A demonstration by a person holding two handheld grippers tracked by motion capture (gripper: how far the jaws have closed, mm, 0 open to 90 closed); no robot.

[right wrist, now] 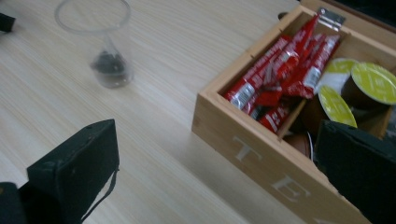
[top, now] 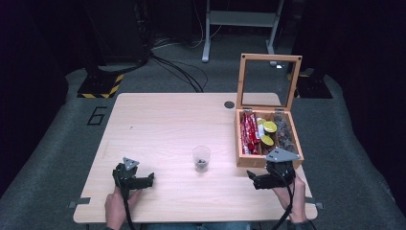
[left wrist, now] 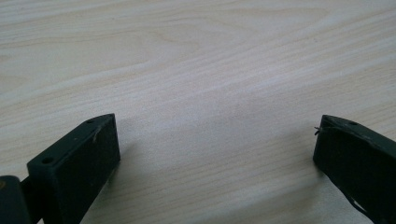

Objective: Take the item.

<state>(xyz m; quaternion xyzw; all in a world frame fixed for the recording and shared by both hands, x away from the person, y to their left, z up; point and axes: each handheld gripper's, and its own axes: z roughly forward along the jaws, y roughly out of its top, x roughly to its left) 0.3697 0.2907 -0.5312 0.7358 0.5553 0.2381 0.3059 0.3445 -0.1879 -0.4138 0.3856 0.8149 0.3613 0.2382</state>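
High view: the left gripper (top: 143, 181) and the right gripper (top: 257, 180) both sit low at the near edge of the table (top: 158, 120), well apart, with a clear plastic cup (top: 201, 158) between them and slightly farther in.
Left gripper view: bare wood grain lies between the jaws, which stand spread wide with nothing in them.
Right gripper view: jaws spread wide and empty; the cup (right wrist: 100, 44) lies beyond the left jaw, and the wooden box (right wrist: 261, 154) sits close ahead, its near corner between the jaws. The right jaw covers part of the box's front.
Lettering: pale capitals "T" and "E" can be read on the box front in the right gripper view; the high view is too small to show them.
Cup: upright, transparent, narrowing to the base, with a small dark mass at the bottom; what it is cannot be told.
Box: on the table's right edge, just beyond the right gripper, glass-paned lid (top: 268, 79) standing open and upright.
Box contents: red sachets (right wrist: 285, 65) in the left compartment; capsules with yellow-green lids (right wrist: 371, 81) in the next; the far right compartment holds dark items, indistinct.
Table surface: a small dark round spot (top: 229, 104) near the far edge, left of the lid.
Surroundings: floor cables and a stand with a hazard-striped base (top: 100, 86) beyond the table.
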